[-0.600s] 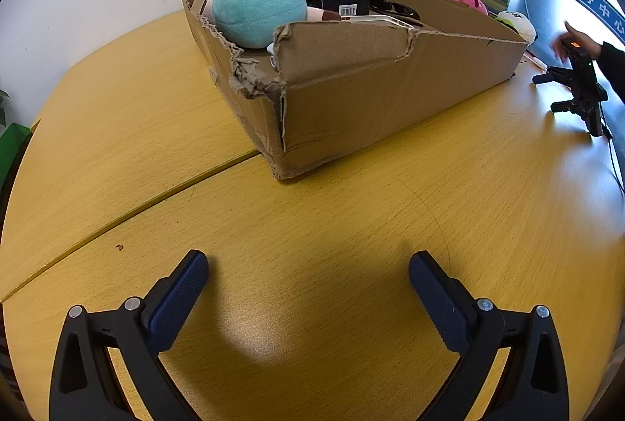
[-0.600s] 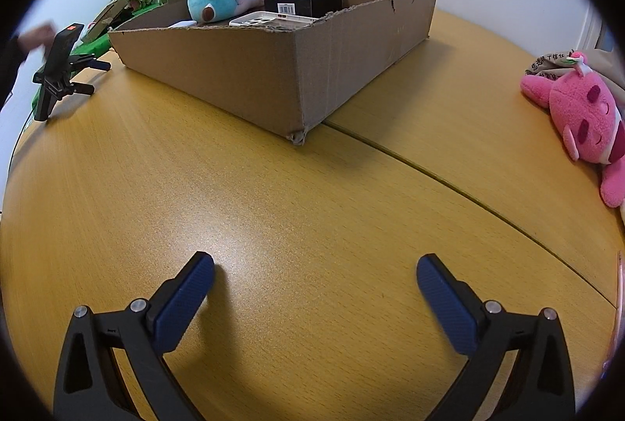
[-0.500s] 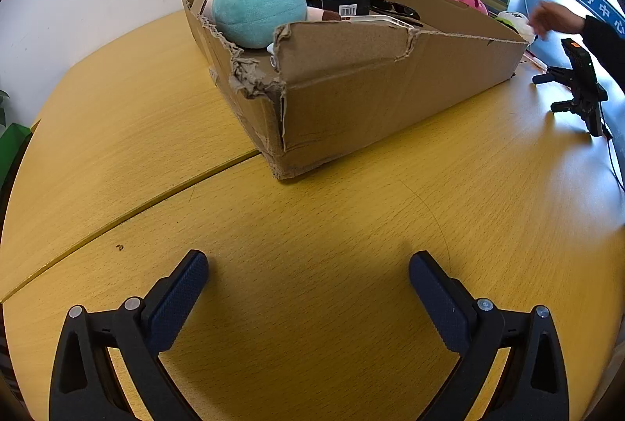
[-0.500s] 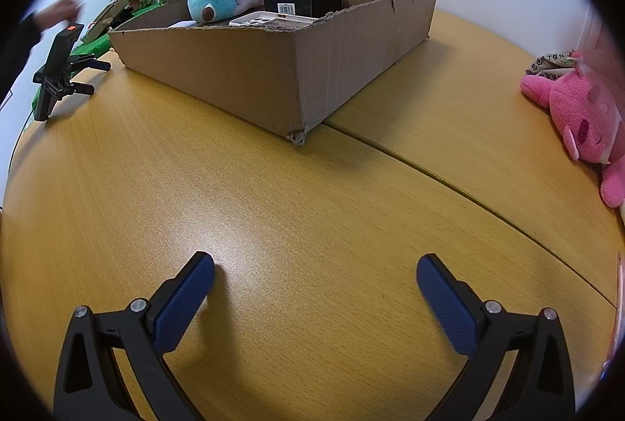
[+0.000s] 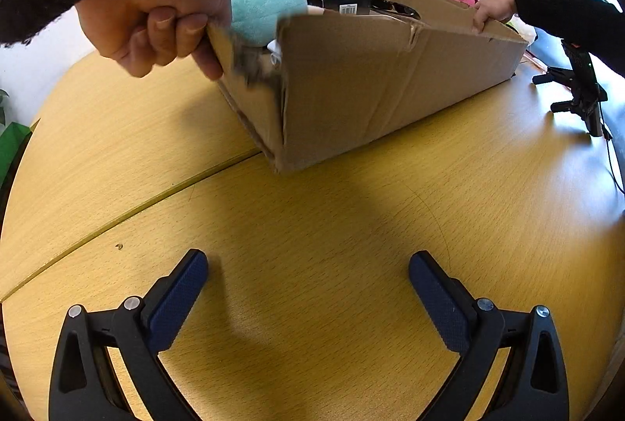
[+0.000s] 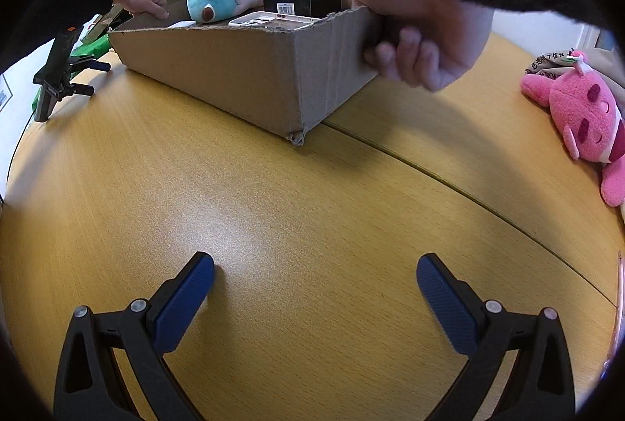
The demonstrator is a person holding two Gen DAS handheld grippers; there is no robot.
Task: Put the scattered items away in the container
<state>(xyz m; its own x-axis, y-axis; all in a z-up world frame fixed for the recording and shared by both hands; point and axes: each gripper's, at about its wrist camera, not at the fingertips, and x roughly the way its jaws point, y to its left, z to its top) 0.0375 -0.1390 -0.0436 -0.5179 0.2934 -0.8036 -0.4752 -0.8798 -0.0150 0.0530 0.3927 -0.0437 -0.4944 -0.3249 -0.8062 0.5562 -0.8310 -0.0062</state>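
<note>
both the left gripper [image 5: 308, 266] and right gripper [image 6: 315, 269] sit wide apart, empty, over bare bench [image 5: 332, 225]. two hands grip the far cardboard box [image 5: 371, 85]; best wait until it settles.

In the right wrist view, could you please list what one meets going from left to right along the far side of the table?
Black phone tripod → cardboard box → bare hand gripping the box's right wall → pink plush toy.

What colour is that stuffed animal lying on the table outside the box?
Pink, with darker pink patches on its face. The stuffed animal shows best in the right wrist view.
</note>
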